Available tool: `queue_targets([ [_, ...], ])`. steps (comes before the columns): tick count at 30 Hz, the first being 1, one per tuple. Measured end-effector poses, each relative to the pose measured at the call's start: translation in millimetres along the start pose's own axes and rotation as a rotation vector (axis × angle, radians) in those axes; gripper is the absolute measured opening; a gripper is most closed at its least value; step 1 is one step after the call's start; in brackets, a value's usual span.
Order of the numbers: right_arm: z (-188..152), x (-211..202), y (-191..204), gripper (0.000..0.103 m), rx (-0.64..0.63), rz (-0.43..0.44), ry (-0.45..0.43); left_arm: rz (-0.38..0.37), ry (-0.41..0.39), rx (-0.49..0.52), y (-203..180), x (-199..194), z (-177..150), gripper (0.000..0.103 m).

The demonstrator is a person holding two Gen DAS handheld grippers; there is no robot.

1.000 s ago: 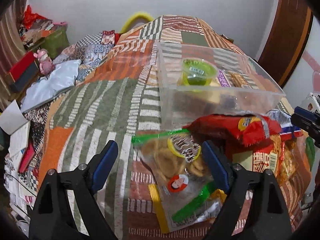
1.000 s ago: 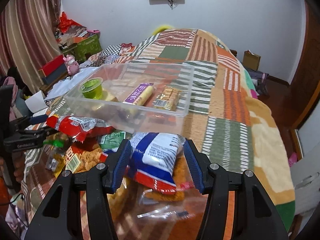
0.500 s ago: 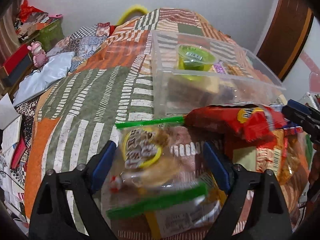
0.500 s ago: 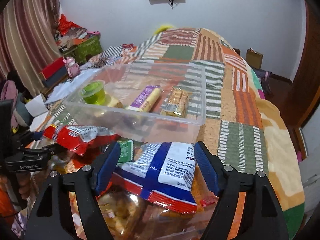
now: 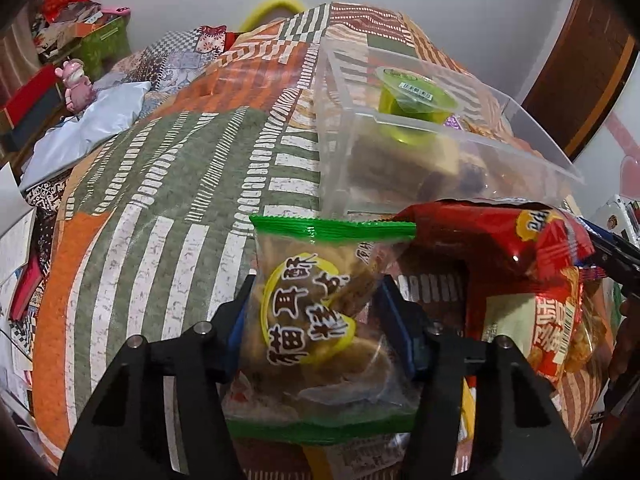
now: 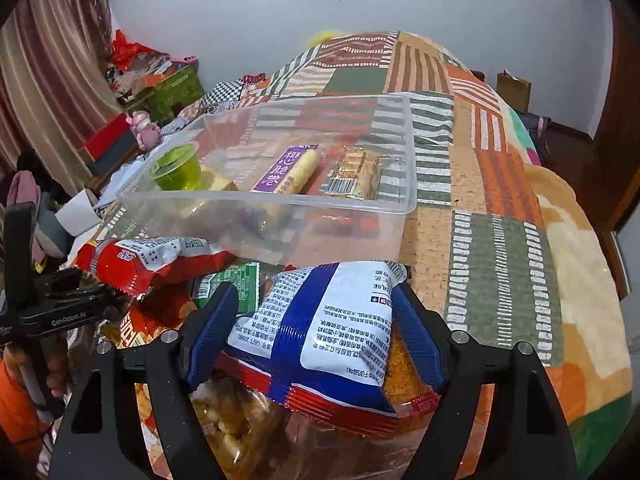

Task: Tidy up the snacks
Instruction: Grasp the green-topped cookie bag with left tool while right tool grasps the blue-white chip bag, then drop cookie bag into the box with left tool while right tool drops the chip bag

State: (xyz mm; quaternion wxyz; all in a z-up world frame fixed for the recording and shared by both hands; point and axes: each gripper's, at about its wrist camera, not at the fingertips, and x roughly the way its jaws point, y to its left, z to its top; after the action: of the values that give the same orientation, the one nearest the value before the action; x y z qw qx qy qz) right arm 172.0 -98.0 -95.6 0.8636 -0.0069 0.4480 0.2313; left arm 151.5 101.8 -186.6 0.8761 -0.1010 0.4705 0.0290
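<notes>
**Two grippers, two snack bags, one clear bin**

Two bags are in the grip at this moment. Over on the left wrist view, the left gripper (image 5: 316,312) has its blue pads pressed into both sides of a clear green-edged cracker bag (image 5: 316,300), jaws drawn in narrow and pinching it, the bag standing upright just short of the clear plastic bin (image 5: 520,152). Beside that bag, leaning against the bin's near wall, lies a red chip bag (image 5: 492,236), and under it an orange snack pack (image 5: 552,332).

Switch to the right wrist view: the right gripper (image 6: 312,328) is clamped on a blue-and-white snack bag (image 6: 320,332), fingers at a middling spread with the bag bulging between them, right in front of the bin's near wall. Under it lies a clear bag of golden puffs (image 6: 228,420).

Inside the bin (image 6: 408,152), a green jelly cup (image 6: 174,168) sits at the left end, a purple-labelled roll (image 6: 288,170) in the middle, and a wrapped cracker stack (image 6: 356,172) to its right. The bin rests on a patchwork blanket (image 6: 500,208) of green, orange and striped squares.
</notes>
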Motion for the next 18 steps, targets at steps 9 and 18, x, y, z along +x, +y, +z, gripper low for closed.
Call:
queue_targets([
  [9,-4.0,-16.3,2.2,0.056,-0.013,-0.02,-0.033,-0.002,-0.074,0.003,0.9,-37.3,1.0,0.053],
  [18,-4.4,-46.1,2.5,0.053,-0.005,-0.006,-0.101,-0.023,-0.172,0.031,-17.8,-79.1,13.5,0.053],
])
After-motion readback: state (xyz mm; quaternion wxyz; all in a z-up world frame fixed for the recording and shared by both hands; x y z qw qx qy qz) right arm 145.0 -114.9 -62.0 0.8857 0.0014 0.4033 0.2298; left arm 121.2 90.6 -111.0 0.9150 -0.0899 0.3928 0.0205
